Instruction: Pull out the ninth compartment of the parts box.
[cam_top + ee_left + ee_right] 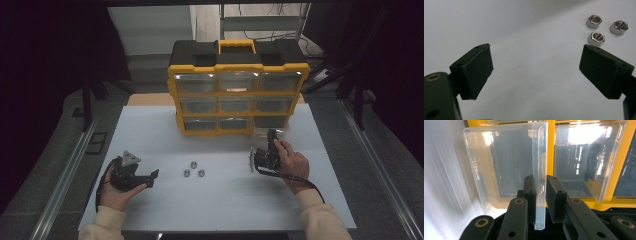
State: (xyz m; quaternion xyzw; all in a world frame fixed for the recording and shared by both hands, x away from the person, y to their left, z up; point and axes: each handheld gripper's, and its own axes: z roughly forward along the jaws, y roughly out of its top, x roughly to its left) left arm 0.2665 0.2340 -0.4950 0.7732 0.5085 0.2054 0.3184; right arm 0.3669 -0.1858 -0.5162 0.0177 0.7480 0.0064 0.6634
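The right gripper (263,159) is clamping the front wall of a clear plastic drawer (506,167) — its jaws are standing narrow, one pad pressing on each side of that wall. In the right gripper view the drawer is sitting partly out of the yellow organizer (239,92), beside another clear drawer (586,162) that is lying in its slot. In the high view the drawer (267,132) is showing at the organizer's bottom right slot, near the far right part of the white worktop (220,200), with the person's right hand (292,162) wrapping the gripper just in front of it.

The left gripper (145,179) is resting near the worktop's near left corner in the person's left hand (117,192), its jaws standing wide apart with only bare worktop between them. Three hex nuts (604,28) are lying close together just past its right pad in the left gripper view — in the high view the nuts (193,170) are sitting around the middle of the worktop, between the two grippers and apart from both.
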